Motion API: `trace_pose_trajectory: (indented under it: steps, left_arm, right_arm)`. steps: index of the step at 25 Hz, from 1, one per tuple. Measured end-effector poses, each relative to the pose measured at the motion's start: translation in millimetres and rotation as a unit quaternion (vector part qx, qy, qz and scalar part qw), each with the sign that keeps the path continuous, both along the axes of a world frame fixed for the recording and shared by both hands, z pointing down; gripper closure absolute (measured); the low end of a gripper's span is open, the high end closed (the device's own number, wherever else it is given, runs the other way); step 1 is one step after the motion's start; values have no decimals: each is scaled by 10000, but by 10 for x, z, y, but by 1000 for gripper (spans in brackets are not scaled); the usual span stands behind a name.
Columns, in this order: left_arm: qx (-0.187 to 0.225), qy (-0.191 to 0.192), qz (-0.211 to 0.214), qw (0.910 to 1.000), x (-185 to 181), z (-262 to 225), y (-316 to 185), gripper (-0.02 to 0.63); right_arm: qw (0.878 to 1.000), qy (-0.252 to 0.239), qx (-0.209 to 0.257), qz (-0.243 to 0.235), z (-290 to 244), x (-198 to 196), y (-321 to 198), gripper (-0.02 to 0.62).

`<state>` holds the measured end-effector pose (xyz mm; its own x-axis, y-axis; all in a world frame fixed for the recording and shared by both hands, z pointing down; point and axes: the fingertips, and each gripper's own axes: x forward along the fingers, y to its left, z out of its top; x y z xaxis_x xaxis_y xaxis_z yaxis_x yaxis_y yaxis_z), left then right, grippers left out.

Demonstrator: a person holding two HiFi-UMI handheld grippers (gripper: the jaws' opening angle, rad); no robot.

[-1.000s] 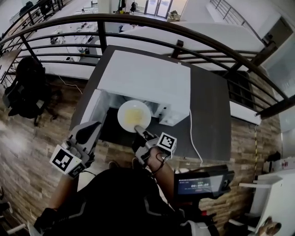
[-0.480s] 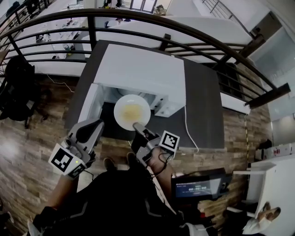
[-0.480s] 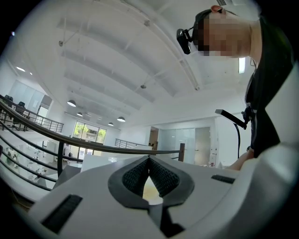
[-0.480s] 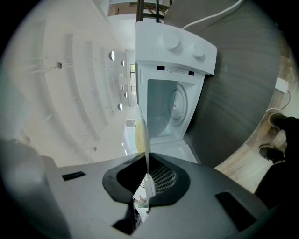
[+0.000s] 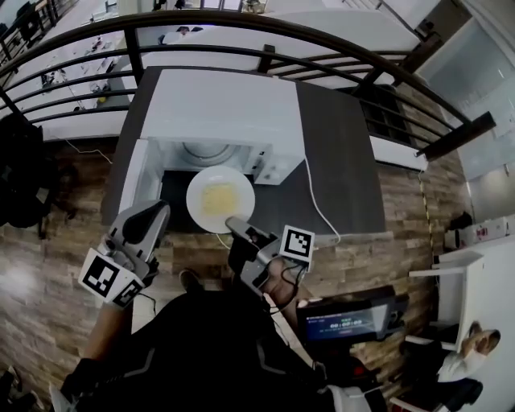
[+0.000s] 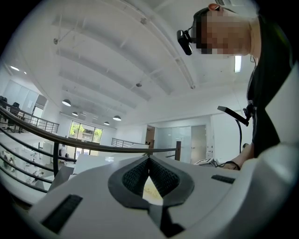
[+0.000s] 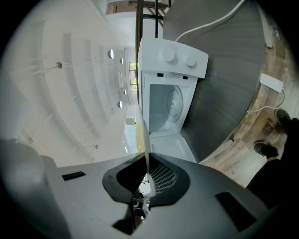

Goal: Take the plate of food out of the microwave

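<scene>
A dark grey bench (image 5: 346, 161) stands on a wood-plank floor (image 5: 48, 265), backed by a curved dark railing (image 5: 201, 20), with a bright open hall beyond and below it. On the bench sits a white microwave (image 5: 217, 105), its door (image 5: 138, 181) swung open to the left, and a white cable (image 5: 318, 205) trails across the bench top to its near edge. The plate (image 5: 220, 199) with yellow food (image 5: 219, 195) is outside the oven, level and just in front of the opening. The right gripper (image 5: 233, 223) is clamped on its near rim. The left gripper (image 5: 149, 221) hangs near the open door, apart from the plate. The right gripper view adds what the head view hides: the plate (image 7: 145, 140) edge-on as a thin line pinched between the pads, the lit cavity with its round turntable (image 7: 175, 102), and two knobs (image 7: 168, 55) on the control panel. The left gripper view tilts upward to the white beamed ceiling (image 6: 117, 60) and round lamps (image 6: 66, 102). There the left gripper (image 6: 149, 161) shows its pads meeting at the tips with nothing between them.
</scene>
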<state>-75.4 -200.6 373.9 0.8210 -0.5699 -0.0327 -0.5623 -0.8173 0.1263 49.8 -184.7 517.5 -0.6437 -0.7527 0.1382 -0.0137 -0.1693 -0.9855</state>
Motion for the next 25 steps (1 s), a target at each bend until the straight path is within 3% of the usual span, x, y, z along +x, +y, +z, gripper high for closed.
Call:
trace_pose_trajectory:
  steps: [12,25]
  left_arm:
    - [-6,-344,-196,9992,501,-18,86,603]
    - [-51,-261,-479,9985,454,43,124,603]
  right_arm:
    - [9994,-220,273,-65,-219,528,54,581]
    - [9982,9,472,-375,-272,500,44,581]
